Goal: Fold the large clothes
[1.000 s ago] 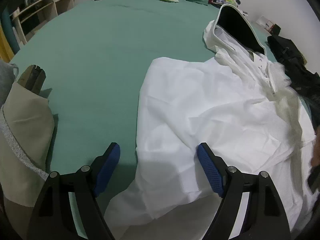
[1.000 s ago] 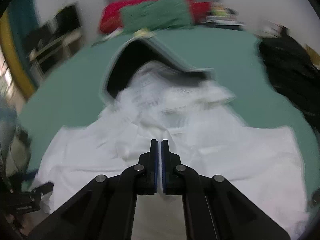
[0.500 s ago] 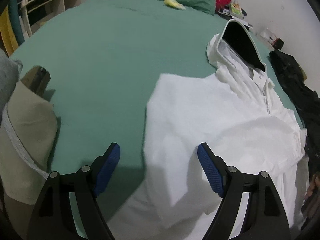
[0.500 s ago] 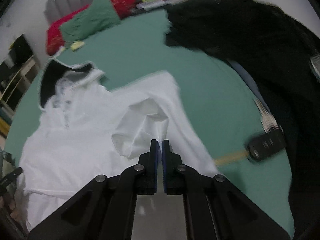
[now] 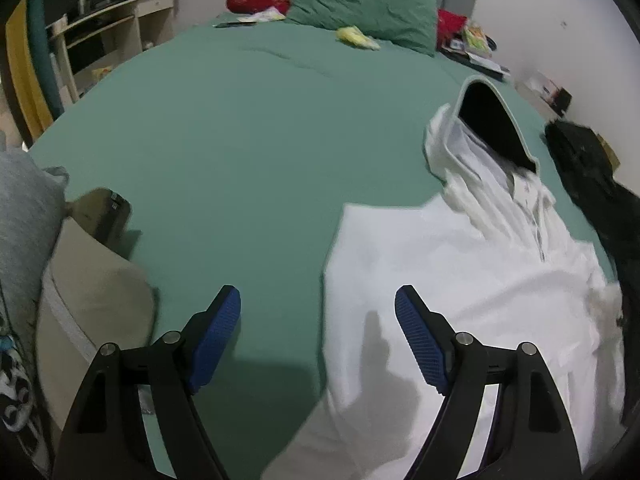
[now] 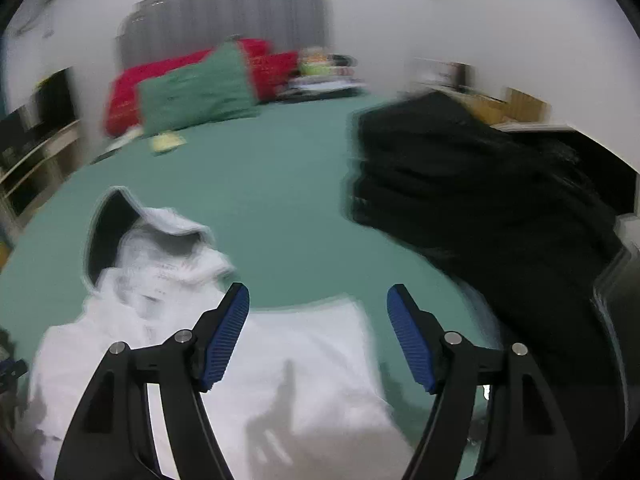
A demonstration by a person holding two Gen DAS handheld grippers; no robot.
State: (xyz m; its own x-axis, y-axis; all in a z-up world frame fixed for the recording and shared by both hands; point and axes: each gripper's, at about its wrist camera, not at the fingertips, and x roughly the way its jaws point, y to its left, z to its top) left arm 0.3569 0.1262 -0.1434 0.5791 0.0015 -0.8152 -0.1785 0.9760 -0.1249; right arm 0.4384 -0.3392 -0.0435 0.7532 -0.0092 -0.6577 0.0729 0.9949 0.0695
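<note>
Nearest: my left gripper (image 5: 318, 312), jaws spread, empty; my right gripper (image 6: 318, 312), jaws just opened, nothing between them. Below: white hooded garment (image 5: 460, 280) lying on the green bedsheet (image 5: 240, 152), side folded inward. Step: between folds; next needs a fresh edge pinched. Beyond: black clothing (image 6: 480, 200), blurred. Hem cut off.

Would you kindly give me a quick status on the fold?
Left tongs open, empty. Right tongs just opened, nothing between them. White shirt flat on bed. Black clothes alongside.
</note>
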